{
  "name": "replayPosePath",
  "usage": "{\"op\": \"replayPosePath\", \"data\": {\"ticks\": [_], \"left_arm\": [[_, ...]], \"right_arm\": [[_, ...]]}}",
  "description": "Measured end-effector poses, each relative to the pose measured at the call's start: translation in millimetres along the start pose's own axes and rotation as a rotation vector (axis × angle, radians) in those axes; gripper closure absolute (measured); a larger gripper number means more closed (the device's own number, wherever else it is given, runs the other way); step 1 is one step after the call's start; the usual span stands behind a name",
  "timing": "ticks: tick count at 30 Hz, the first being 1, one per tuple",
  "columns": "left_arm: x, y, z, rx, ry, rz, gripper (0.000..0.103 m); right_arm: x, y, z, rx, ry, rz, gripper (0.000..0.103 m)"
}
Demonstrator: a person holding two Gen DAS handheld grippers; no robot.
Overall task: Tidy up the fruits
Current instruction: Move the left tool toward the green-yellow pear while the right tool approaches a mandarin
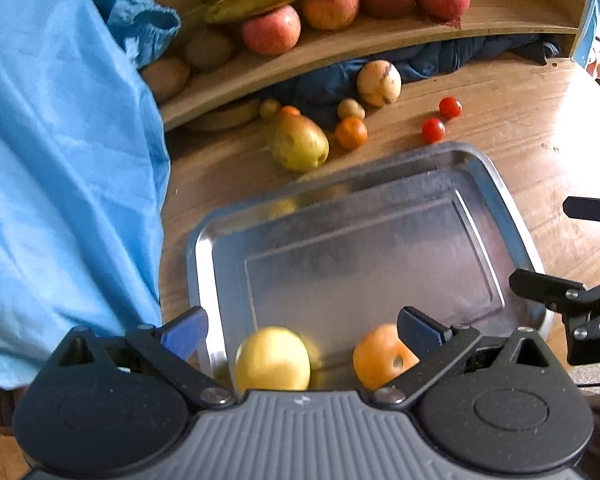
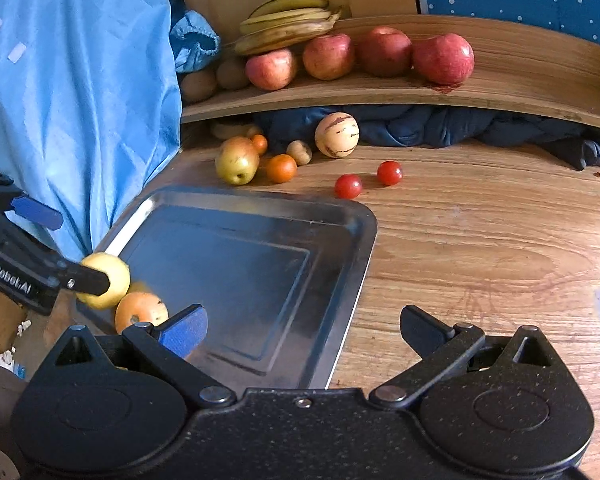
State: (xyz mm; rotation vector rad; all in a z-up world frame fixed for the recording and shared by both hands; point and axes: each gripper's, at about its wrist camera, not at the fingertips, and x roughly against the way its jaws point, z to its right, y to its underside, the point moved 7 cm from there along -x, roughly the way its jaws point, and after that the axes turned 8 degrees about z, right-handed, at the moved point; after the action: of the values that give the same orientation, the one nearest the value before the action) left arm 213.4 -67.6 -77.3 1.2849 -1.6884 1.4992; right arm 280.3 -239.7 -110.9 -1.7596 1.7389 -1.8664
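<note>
1. The left gripper (image 1: 302, 330) has its fingers spread wide over the near end of the metal tray (image 1: 496, 184). A yellow apple (image 1: 272, 360) lies between them, nearer to the left finger (image 1: 184, 330) and not touching it. An orange fruit (image 1: 380, 354) lies just beside the right finger (image 1: 420, 330), and I cannot tell if it touches the pad
2. The yellow apple is smooth and pale and a little blurred. The orange fruit is round, with a small dark stem mark facing the camera
3. The tray is shiny steel with rounded corners, and only these two fruits are in it
4. The right gripper (image 2: 302, 326) is also spread wide and pinches nothing. Its left finger (image 2: 184, 328) is over the tray and its right finger (image 2: 424, 328) is over the wooden table (image 2: 480, 240)
5. Beyond the fingers, past the far rim of the tray, a green-yellow pear (image 2: 238, 162), a small orange (image 2: 281, 168), a pale striped melon (image 2: 337, 135) and two cherry tomatoes (image 2: 348, 186) lie loose on the table
6. Further on, a wooden shelf (image 2: 380, 94) carries bananas (image 2: 288, 20) and four red apples (image 2: 443, 58). A blue cloth (image 2: 80, 100) hangs to the left of the fingers
</note>
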Motion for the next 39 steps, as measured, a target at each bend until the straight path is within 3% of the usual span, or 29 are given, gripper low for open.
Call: {"op": "replayPosePath", "data": {"ticks": [13,23,27,33,39], "left_arm": [[-28.4,-50.0,-20.5,0.016,-0.015,0.064,0.001],[-59.4,-68.1,-46.1,0.072,0.009,0.035,0.001],[-71.0,-77.8,-53.8,0.119,0.033,0.040,0.001],[-85.6,-92.3,-61.0,0.247,0.137,0.068,0.001],[-105.6,-103.8,-61.8,0.286,0.178,0.054,0.001]], "right_arm": [[-10.7,-31.5,7.9,-0.041,0.086,0.104,0.001],[-26.2,-37.4,7.4,-0.041,0.142,0.071,0.001],[-31.5,-42.4,5.3,-0.021,0.161,0.052,0.001],[-49.9,-46.1,-5.6,0.031,0.154,-0.004,0.001],[-67.9,-59.1,-11.0,0.058,0.148,-0.016,0.001]]}}
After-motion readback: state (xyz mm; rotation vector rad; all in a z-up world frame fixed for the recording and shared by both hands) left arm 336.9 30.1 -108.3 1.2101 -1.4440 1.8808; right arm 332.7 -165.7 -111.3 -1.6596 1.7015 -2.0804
